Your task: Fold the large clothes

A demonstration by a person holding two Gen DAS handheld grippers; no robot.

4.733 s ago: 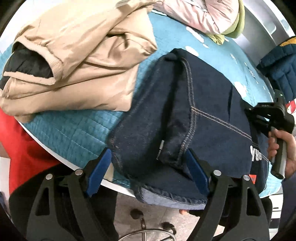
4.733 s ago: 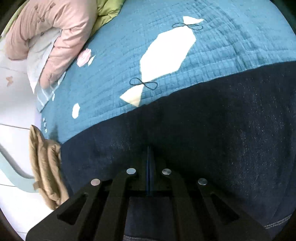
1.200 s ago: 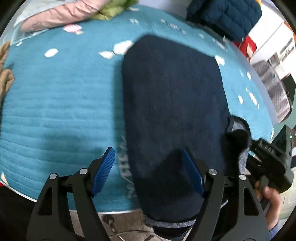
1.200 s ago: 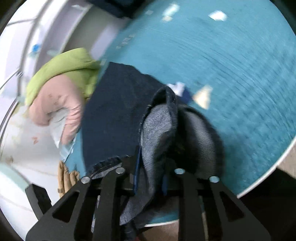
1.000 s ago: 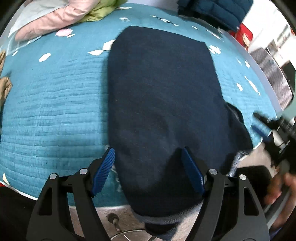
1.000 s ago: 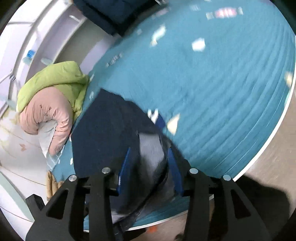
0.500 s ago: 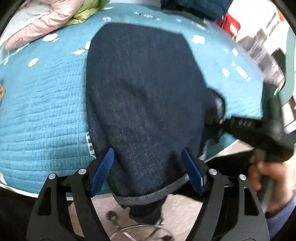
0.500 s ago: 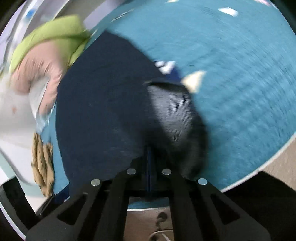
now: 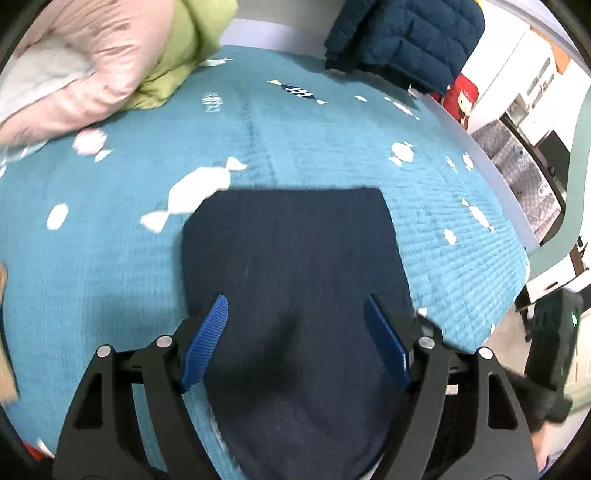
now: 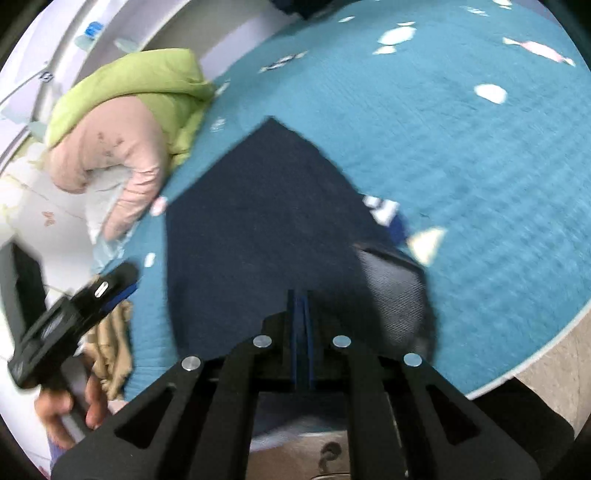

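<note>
Dark blue jeans [image 9: 295, 258] lie folded on the teal quilt [image 9: 110, 258], their near end hanging over the table's front edge. My left gripper [image 9: 295, 314] is open above the jeans, its blue pads either side of the cloth, holding nothing. My right gripper [image 10: 301, 295] is shut on the near edge of the jeans [image 10: 251, 229]; a turned-up corner showing the lighter inside [image 10: 395, 291] lies just right of it. The left gripper also shows in the right wrist view [image 10: 74, 306], held in a hand at the left.
A pink and green padded jacket [image 9: 110, 55] is piled at the back left. A navy puffer jacket [image 9: 406, 33] lies at the back right. A beige garment [image 10: 110, 347] hangs at the left edge. The quilt's edge [image 10: 535, 354] curves close on the right.
My left gripper has pulled back and lifted, so the jeans look shorter and squarer. My right gripper stays shut on the jeans' edge, and the left gripper has come into its view.
</note>
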